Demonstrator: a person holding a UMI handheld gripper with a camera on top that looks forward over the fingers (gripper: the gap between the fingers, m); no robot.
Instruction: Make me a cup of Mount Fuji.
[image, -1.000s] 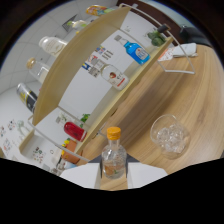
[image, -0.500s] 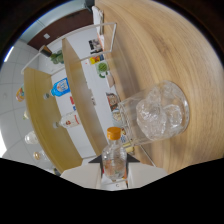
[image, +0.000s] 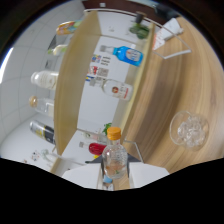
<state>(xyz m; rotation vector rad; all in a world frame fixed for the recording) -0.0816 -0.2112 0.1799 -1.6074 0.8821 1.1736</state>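
Orange-capped bottle clamped in gripper, now swung off ice-filled glass on wooden counter; pour seemingly over.

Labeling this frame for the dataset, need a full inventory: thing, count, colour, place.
Small bottle: 1, clear with orange cap, between the fingers.
Glass with ice: 1, clear, on the wooden counter, beyond the fingers.
Blue bottle: 1, on the shelf unit behind the counter.
Red-labelled clear bottle: 1, same shelf row.
Other shelf bottles: several, mostly clear, too blurred to count.
Gripper: 1, whitish fingers at either side of the small bottle.
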